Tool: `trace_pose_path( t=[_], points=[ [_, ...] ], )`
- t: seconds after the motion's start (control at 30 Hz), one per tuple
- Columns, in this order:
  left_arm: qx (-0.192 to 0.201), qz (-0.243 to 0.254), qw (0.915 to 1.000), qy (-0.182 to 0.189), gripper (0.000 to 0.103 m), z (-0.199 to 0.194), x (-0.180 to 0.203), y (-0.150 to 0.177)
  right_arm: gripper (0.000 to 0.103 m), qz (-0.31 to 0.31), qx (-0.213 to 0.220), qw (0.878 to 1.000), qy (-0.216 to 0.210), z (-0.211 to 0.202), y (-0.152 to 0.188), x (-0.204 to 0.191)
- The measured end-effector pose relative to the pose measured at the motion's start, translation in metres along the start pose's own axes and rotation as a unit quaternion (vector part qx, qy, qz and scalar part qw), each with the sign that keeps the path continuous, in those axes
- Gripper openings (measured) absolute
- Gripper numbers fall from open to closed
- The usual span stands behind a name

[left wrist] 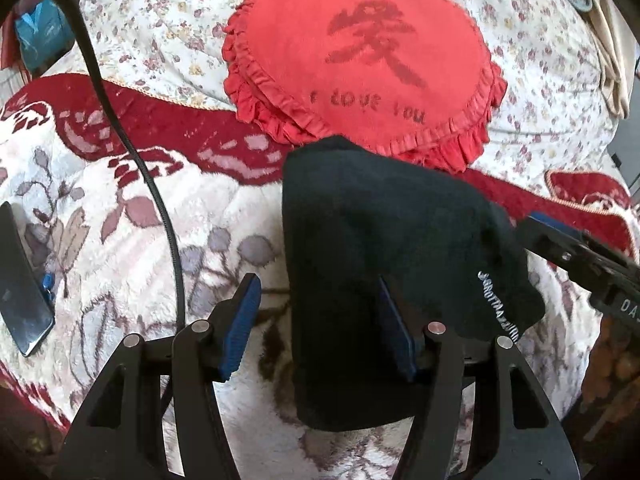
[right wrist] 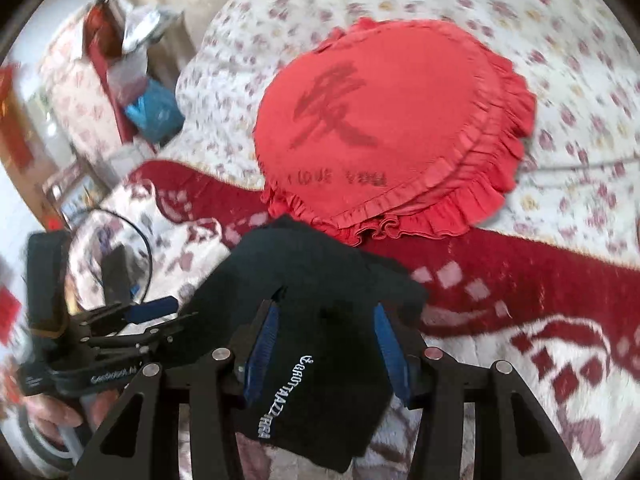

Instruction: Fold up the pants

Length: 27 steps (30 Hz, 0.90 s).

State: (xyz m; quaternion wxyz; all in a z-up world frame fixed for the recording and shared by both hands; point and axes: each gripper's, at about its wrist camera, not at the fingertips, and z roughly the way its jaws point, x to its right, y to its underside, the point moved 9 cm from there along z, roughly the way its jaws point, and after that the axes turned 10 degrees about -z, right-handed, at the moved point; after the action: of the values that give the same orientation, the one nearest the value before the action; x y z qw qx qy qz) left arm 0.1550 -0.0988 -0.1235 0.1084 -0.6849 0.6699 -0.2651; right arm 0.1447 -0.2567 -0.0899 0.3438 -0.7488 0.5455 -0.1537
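Two hand-held grippers angled downward, left hand-held gripper (left wrist: 318, 328) parted, black pants (left wrist: 380, 240) beneath

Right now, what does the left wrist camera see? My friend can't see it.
Folded black pants lie on a fluffy flowered blanket, with the left claw open above their near edge. A red frilly cushion sits behind them, and a phone lies at the left.
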Motion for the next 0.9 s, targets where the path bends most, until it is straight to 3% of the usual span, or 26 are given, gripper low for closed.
trace_pose_path(
  t=[0.23, 0.4, 0.57, 0.73, 0.9],
  points=[
    [0.004, -0.002, 1.0000, -0.006, 0.062, 0.013, 0.006, 0.004, 0.049, -0.033, -0.065, 0.997, 0.039, 0.046, 0.033, 0.010],
    [0.007, -0.002, 0.9999, -0.011, 0.062, 0.012, 0.007, 0.004, 0.049, -0.021, -0.055, 0.998, 0.036, 0.032, 0.030, 0.016],
    [0.010, -0.007, 0.9999, -0.012, 0.062, 0.007, 0.006, 0.007, 0.049, -0.031, -0.024, 0.999, 0.026, 0.002, 0.023, -0.006],
    [0.017, -0.006, 0.9997, -0.016, 0.062, -0.001, 0.006, 0.010, 0.049, -0.052, -0.054, 0.997, 0.027, 0.014, 0.047, -0.025],
    [0.039, -0.002, 0.9989, -0.025, 0.062, -0.018, 0.004, 0.012, 0.049, -0.037, -0.046, 0.998, 0.032, 0.007, 0.046, -0.024]
  ],
)
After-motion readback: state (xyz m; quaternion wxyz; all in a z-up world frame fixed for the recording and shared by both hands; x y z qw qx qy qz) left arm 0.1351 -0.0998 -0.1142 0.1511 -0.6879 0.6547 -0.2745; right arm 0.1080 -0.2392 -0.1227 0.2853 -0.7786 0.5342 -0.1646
